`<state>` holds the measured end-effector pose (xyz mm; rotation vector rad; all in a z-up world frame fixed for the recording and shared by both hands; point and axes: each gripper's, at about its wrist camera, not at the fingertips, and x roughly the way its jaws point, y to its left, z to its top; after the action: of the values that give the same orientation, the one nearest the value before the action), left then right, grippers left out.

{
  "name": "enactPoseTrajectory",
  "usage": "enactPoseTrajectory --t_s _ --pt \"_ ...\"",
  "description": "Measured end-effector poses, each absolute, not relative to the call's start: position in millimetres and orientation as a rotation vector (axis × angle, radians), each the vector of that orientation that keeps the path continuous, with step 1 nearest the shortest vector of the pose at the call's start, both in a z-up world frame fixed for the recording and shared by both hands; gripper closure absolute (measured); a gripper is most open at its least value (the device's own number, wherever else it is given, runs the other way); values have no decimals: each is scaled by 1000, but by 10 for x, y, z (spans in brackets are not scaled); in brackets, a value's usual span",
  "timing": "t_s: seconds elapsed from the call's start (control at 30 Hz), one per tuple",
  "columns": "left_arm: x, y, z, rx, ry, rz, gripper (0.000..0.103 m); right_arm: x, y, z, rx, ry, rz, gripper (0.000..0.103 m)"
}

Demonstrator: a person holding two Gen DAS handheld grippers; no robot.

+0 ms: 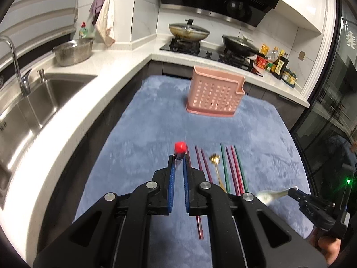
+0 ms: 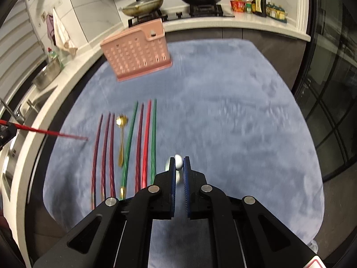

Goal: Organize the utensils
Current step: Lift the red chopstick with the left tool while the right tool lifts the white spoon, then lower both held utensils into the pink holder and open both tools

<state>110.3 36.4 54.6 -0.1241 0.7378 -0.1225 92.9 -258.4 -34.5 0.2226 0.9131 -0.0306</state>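
Left gripper [image 1: 178,158] grasps a red chopstick [image 1: 179,147] between its blue pads [image 1: 171,178], seen end-on in its own view; the right wrist view shows the same stick projecting sideways above the mat, its tip near the leftmost chopsticks. Right gripper [image 2: 179,163] is clenched on a silver spoon [image 2: 178,162], handle end between the fingertips and bowl below them; in the left view the bowl [image 1: 265,197] sticks out toward the left gripper. Ahead of both grippers, at the far part of the blue mat [image 2: 234,111], stands a pink perforated utensil holder [image 1: 215,93] on its drip tray; nothing rises above its rim, though its interior is not visible. Between grippers and holder, remaining utensils lie in a row on the mat: maroon, green and red chopsticks [image 2: 146,138], with a gold spoon [image 2: 121,134] among them. Left of the left gripper, a steel colander [image 1: 73,51] sits on the countertop beside the sink [image 1: 44,98]; its contents cannot be seen.
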Motion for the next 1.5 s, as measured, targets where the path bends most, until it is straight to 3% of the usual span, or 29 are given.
enactPoseTrajectory --t_s 0.77,1.23,1.5 --pt "1617 213 1076 -107 612 -156 97 1604 -2613 203 239 801 45 96" --pt "2660 -195 2146 -64 328 -187 97 2936 -2736 928 231 670 80 96" --pt "3360 -351 2042 -96 319 -189 97 3730 -2666 1003 218 635 77 96"
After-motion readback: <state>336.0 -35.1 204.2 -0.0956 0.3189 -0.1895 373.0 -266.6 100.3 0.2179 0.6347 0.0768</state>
